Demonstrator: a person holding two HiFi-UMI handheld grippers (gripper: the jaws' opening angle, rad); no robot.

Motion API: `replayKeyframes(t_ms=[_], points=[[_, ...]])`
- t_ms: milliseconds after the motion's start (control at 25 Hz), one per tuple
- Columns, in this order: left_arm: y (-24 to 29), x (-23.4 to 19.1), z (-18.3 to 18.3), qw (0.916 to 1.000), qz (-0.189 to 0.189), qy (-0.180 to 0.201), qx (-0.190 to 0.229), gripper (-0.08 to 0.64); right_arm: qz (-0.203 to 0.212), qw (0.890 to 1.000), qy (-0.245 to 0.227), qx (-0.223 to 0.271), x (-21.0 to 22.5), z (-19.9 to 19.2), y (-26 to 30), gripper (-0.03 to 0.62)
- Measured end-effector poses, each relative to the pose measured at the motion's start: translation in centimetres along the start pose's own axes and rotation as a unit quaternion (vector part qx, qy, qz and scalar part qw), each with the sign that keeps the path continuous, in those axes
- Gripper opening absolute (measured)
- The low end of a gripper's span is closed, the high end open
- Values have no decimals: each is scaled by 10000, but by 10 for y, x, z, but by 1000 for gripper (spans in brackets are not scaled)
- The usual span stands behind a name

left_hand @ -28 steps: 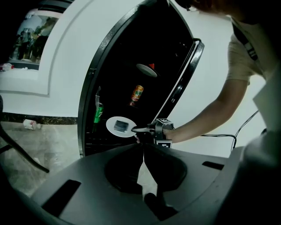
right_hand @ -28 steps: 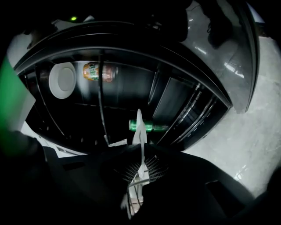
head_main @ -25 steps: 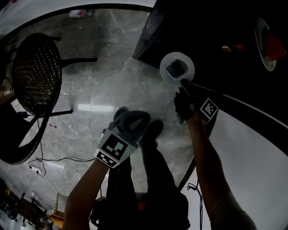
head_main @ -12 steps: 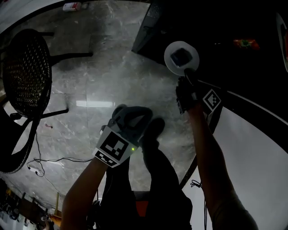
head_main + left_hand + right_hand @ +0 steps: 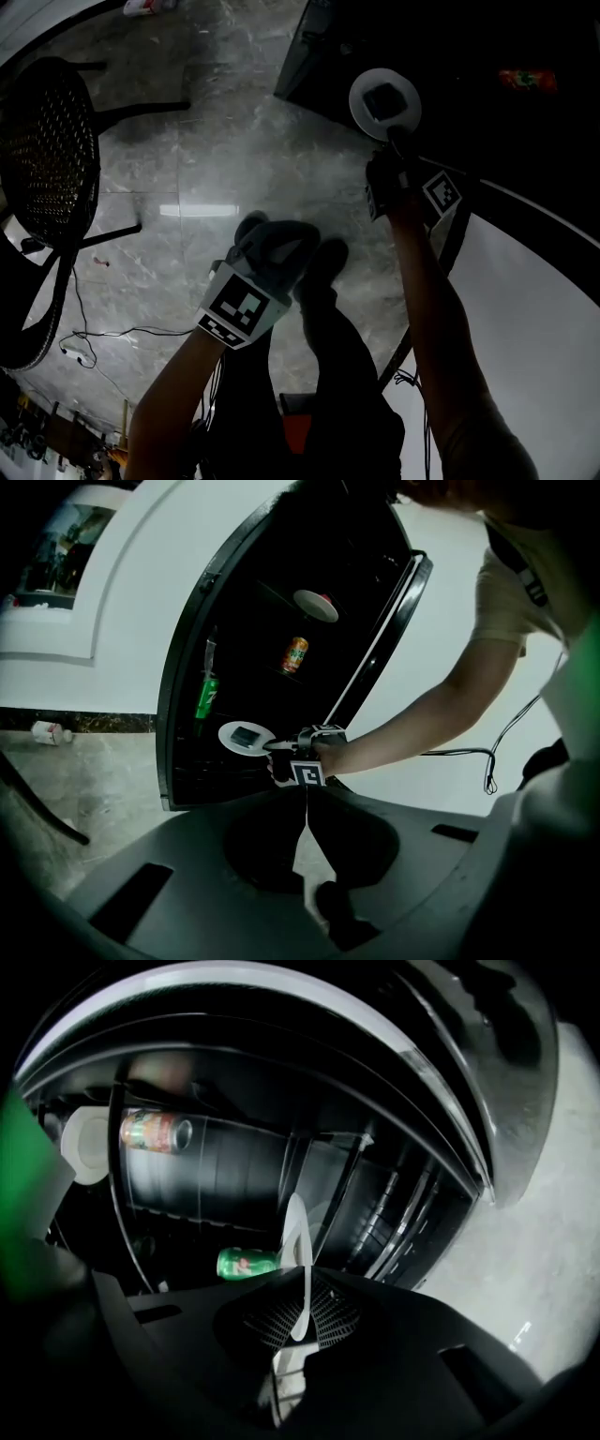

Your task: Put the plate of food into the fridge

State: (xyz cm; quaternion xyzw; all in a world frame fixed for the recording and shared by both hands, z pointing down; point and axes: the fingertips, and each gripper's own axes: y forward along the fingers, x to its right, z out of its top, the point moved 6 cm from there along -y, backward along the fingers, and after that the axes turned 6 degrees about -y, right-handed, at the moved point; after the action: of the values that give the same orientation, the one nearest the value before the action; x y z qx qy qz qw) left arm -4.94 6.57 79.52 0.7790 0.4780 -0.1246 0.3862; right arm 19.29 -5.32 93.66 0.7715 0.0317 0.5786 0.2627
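A white plate (image 5: 384, 103) with a dark piece of food on it hangs at the open fridge's (image 5: 323, 52) dark mouth. My right gripper (image 5: 397, 148) is shut on the plate's near rim. In the right gripper view the plate (image 5: 298, 1232) stands edge-on between the closed jaws, with the fridge shelves behind it. From the left gripper view the plate (image 5: 246, 738) and right gripper (image 5: 283, 747) sit level with a lower shelf. My left gripper (image 5: 274, 246) is shut and empty, held low over the floor away from the fridge.
Inside the fridge are a green can (image 5: 248, 1263), an orange can (image 5: 155, 1132), a green bottle (image 5: 206, 697) and another plate (image 5: 316, 605) on an upper shelf. The open door (image 5: 525, 281) is at the right. A black mesh chair (image 5: 47, 159) and a cable (image 5: 84, 328) are on the floor to the left.
My right gripper has carried the plate a little further toward the fridge opening. The left gripper stays shut and has shifted only slightly.
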Motion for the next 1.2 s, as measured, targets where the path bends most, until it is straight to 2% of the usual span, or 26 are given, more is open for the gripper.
replayKeyframes(t_ms=[240, 520, 560, 640, 880, 960, 1040, 1120, 1200], points=[[-3, -3, -7, 10000, 31, -33, -46, 15, -107, 9997, 134, 145, -3, -2, 10, 26], [-2, -2, -14, 9999, -31, -51, -90, 15, -15, 10000, -23, 73, -12, 4, 25, 29], [-2, -2, -14, 9999, -32, -57, -85, 15, 26, 10000, -75, 1, -13, 4, 25, 44], [-3, -2, -14, 10000, -42, -43, -76, 15, 118, 9996, -189, -147, -15, 1, 25, 150], [-7, -7, -14, 9999, -20, -132, 21, 15, 128, 9958, -792, -445, -18, -5, 25, 187], [-8, -6, -16, 9999, -42, -111, 5, 15, 141, 9889, -1279, -744, -20, -7, 26, 199], [-10, -6, -19, 10000, -67, -58, -31, 15, 111, 9775, -1816, -1063, -22, -11, 28, 217], [-11, -6, -21, 9999, -84, -13, -62, 15, 33, 9624, -2374, -1317, -26, -14, 30, 242], [-12, -7, -21, 9999, -88, 7, -61, 15, -78, 9425, -2964, -1539, -29, -15, 32, 259]])
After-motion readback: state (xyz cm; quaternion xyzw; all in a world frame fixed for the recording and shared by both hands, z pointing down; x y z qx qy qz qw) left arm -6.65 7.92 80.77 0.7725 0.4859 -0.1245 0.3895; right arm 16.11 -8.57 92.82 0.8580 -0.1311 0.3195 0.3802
